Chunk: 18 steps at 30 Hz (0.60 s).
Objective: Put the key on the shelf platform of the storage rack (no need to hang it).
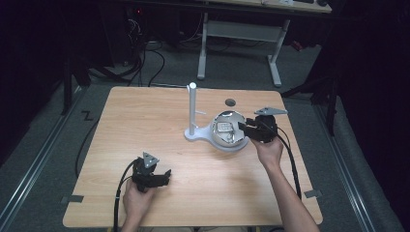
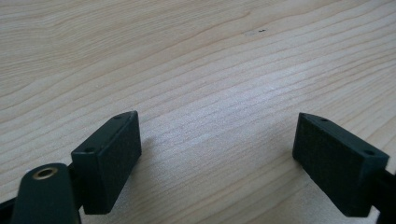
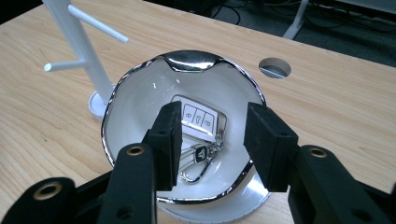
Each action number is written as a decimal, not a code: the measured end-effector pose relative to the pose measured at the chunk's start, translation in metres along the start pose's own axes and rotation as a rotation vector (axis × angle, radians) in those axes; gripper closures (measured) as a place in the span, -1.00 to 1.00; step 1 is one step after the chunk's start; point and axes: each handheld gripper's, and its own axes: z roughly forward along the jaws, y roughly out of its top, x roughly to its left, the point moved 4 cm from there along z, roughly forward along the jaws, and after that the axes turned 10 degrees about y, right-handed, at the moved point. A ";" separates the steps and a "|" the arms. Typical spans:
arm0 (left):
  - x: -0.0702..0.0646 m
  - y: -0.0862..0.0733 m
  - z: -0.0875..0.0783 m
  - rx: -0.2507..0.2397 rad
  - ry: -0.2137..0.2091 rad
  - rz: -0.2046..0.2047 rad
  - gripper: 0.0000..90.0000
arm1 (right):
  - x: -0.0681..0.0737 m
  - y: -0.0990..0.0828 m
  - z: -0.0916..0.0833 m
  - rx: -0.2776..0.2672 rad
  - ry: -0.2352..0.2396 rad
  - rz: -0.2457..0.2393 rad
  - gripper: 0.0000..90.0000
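Note:
A white bowl with a chrome rim (image 3: 110, 109) (image 1: 216, 137) stands right of the table's middle, on the base of a white stand. Inside it lies a car key (image 3: 200, 117) (image 1: 224, 127) with a metal ring and clip (image 3: 201, 161). My right gripper (image 3: 212, 140) (image 1: 245, 129) hovers over the bowl's right edge, open, with the key lying below the gap between its pads and no pad touching it. My left gripper (image 2: 217, 158) (image 1: 163, 177) rests low over bare wood near the front left of the table, jaws wide apart and open, nothing between them.
A white post with side pegs (image 1: 192, 108) (image 3: 79, 37) rises just left of the bowl. A round cable hole (image 1: 230, 102) (image 3: 274, 67) lies behind the bowl. The wooden table (image 1: 145, 125) is bare to the left. A desk frame (image 1: 241, 34) stands on the floor beyond.

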 end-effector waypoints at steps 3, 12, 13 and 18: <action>0.000 0.000 0.000 0.000 0.000 0.000 -0.65 | 0.002 -0.001 -0.003 0.004 0.003 -0.001 0.25; 0.000 0.000 0.000 0.000 0.001 0.000 -0.65 | 0.001 -0.007 -0.017 -0.015 0.011 0.015 0.20; 0.000 0.000 0.000 0.000 0.000 -0.001 -0.65 | 0.000 -0.009 -0.018 -0.006 0.011 0.021 0.20; 0.000 0.000 0.000 0.000 0.000 -0.001 -0.65 | -0.002 -0.012 -0.029 -0.013 0.005 0.025 0.19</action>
